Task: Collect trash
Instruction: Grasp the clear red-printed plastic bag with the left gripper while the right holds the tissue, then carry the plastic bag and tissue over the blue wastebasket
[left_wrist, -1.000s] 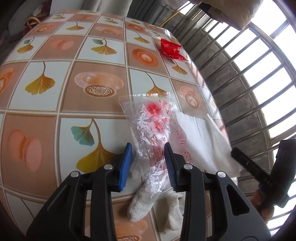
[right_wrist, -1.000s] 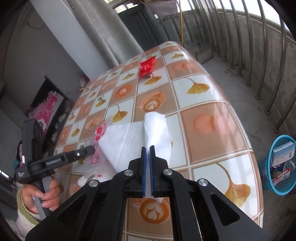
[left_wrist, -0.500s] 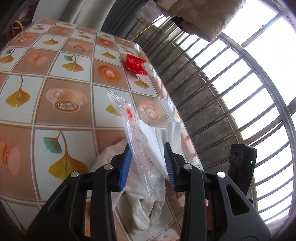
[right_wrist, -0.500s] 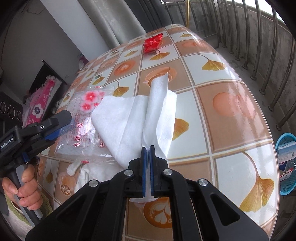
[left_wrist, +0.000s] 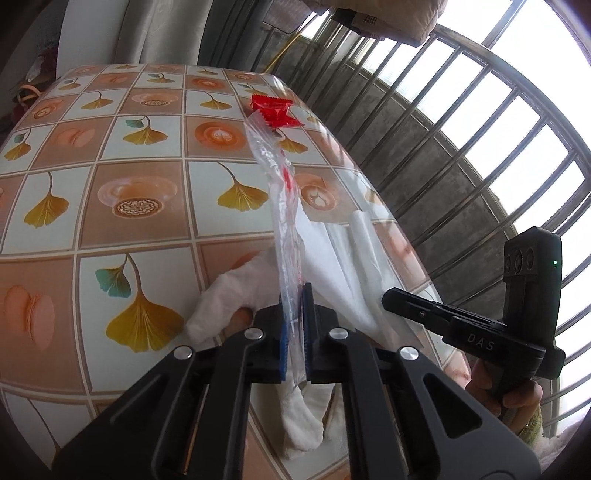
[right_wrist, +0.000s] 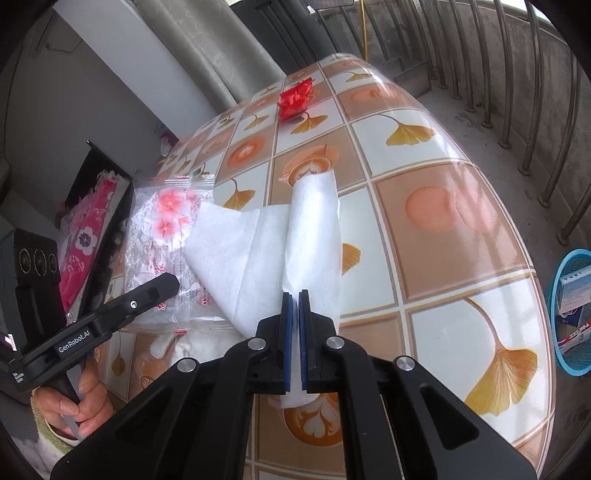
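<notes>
Left hand-held gripper (left_wrist: 293, 295): blue pads have just been closing and now pinch a clear plastic bag (left_wrist: 282, 192) printed with red flowers. The bag stands edge-on in the left wrist view, rising from the pads over the worktop (left_wrist: 140, 192). From the right wrist view the same bag (right_wrist: 162, 229) shows flat-on, lifted at the near left side of the worktop, with the left hand-held gripper's black finger (right_wrist: 147, 291) across its lower part.

Right hand-held gripper (right_wrist: 294, 295): clamped tight on a white paper towel (right_wrist: 266, 251). The towel runs up from the pads in a loose fold, and its left flap overlaps the bag.

A second, crumpled white tissue (left_wrist: 236, 291) lies on the worktop under and just beside the bag.

A red wrapper (left_wrist: 275, 110) sits well apart, near the far edge of the worktop; also seen in the right wrist view (right_wrist: 295, 99).

A blue basket (right_wrist: 570, 310) stands on the floor at the right, beyond the worktop edge, holding boxes.
</notes>
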